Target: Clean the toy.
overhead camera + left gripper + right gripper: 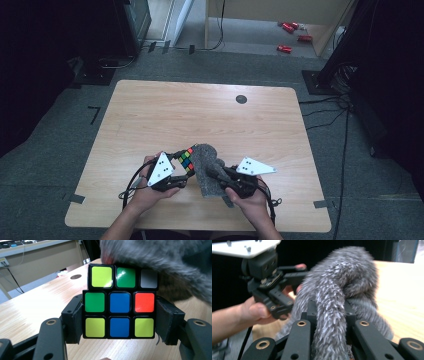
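A Rubik's cube (186,159) with mixed coloured faces is held just above the wooden table (200,115), near its front edge. My left gripper (181,167) is shut on it; the jaws press its two sides around the cube (120,315). A grey fuzzy cloth (206,167) lies bunched against the cube's right side and drapes over its top, as the cloth (160,257) shows in the left gripper view. My right gripper (216,173) is shut on a fold of the cloth (332,315), which runs between its jaws. The left gripper (284,280) and a hand appear beyond the cloth.
A round dark cable hole (241,99) sits near the table's far edge. Red objects (290,35) lie on the floor beyond. Cables (345,125) trail along the table's right side, and tape marks (77,198) sit at its front corners.
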The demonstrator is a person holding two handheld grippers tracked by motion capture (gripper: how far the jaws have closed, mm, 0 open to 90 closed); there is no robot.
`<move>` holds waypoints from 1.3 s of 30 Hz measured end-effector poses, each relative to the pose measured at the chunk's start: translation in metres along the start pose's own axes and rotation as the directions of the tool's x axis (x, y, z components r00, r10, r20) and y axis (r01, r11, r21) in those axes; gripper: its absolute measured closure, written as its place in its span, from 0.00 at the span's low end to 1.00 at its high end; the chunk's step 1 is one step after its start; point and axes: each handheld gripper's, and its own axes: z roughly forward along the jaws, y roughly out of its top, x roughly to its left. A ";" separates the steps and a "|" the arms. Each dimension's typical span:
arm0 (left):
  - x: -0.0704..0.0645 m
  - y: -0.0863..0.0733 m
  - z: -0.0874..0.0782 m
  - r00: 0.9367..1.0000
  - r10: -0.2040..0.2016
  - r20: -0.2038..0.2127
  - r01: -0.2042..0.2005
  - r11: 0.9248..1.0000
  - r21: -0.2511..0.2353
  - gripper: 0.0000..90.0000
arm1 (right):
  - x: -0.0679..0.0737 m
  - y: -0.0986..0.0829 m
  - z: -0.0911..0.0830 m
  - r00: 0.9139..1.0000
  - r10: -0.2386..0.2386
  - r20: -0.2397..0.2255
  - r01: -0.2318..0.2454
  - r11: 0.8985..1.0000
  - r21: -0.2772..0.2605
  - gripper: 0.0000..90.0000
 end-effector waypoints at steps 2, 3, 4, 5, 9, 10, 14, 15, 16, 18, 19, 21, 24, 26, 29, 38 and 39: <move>0.002 -0.001 -0.001 1.000 -0.006 0.011 0.006 1.000 -0.001 0.39 | -0.007 0.002 -0.007 0.999 0.023 0.029 -0.022 0.999 -0.034 0.85; 0.002 -0.001 -0.001 1.000 -0.003 0.020 0.004 1.000 -0.002 0.39 | -0.011 0.003 -0.010 0.998 0.034 0.054 -0.032 0.999 -0.044 0.85; 0.001 -0.001 -0.001 1.000 -0.004 0.031 0.004 1.000 -0.006 0.39 | -0.014 0.003 -0.012 0.995 0.032 0.093 -0.028 0.999 -0.043 0.85; 0.001 -0.001 -0.001 0.999 -0.004 0.049 0.005 1.000 -0.011 0.39 | -0.017 0.002 -0.012 0.989 0.025 0.145 -0.021 0.999 -0.029 0.85; -0.002 0.001 -0.002 0.994 -0.011 0.109 0.016 0.999 -0.040 0.39 | -0.030 -0.010 -0.007 0.967 0.036 0.252 -0.044 0.999 0.023 0.84; -0.002 0.001 -0.002 0.992 -0.014 0.122 0.020 0.999 -0.045 0.39 | -0.032 -0.012 -0.005 0.964 0.033 0.263 -0.045 0.998 0.039 0.84; -0.003 0.001 -0.001 0.991 -0.013 0.133 0.018 0.999 -0.037 0.39 | -0.032 -0.019 0.003 0.980 0.025 0.196 -0.036 0.998 0.053 0.84; -0.003 0.001 -0.001 0.991 -0.013 0.130 0.017 0.999 -0.029 0.39 | -0.031 -0.019 0.004 0.986 0.013 0.168 -0.022 0.999 0.050 0.84; -0.003 0.000 0.000 0.992 -0.013 0.128 0.016 1.000 -0.024 0.39 | -0.027 -0.019 0.006 0.990 -0.022 0.137 0.015 0.999 0.051 0.84; -0.002 0.000 -0.001 0.992 -0.019 0.125 0.021 1.000 -0.022 0.39 | -0.021 -0.018 0.008 0.992 -0.070 0.104 0.064 0.996 0.059 0.85; -0.001 0.000 -0.001 0.991 -0.022 0.130 0.025 0.999 -0.023 0.39 | -0.020 -0.018 0.009 0.991 -0.085 0.101 0.079 0.995 0.062 0.85; -0.001 0.000 -0.002 0.991 -0.022 0.134 0.025 0.999 -0.023 0.39 | -0.021 -0.018 0.008 0.993 -0.087 0.084 0.083 0.995 0.057 0.85; -0.001 0.000 -0.001 0.990 -0.022 0.140 0.025 0.999 -0.022 0.39 | -0.021 -0.019 0.007 0.992 -0.108 0.064 0.105 0.993 0.057 0.85; -0.001 0.000 -0.001 0.989 -0.027 0.145 0.030 0.999 -0.020 0.39 | -0.021 -0.019 0.007 0.991 -0.118 0.059 0.115 0.992 0.054 0.86; 0.000 0.000 -0.001 0.993 -0.029 0.114 0.030 1.000 -0.010 0.39 | -0.020 -0.018 0.006 0.989 -0.140 0.043 0.138 0.989 0.052 0.86; 0.002 0.000 -0.002 0.994 -0.030 0.107 0.031 0.999 -0.010 0.39 | -0.020 -0.017 0.005 0.988 -0.149 0.044 0.146 0.987 0.061 0.85; 0.002 0.000 -0.002 0.994 -0.030 0.108 0.031 0.999 -0.009 0.39 | -0.021 -0.017 0.003 0.988 -0.147 0.055 0.144 0.988 0.055 0.85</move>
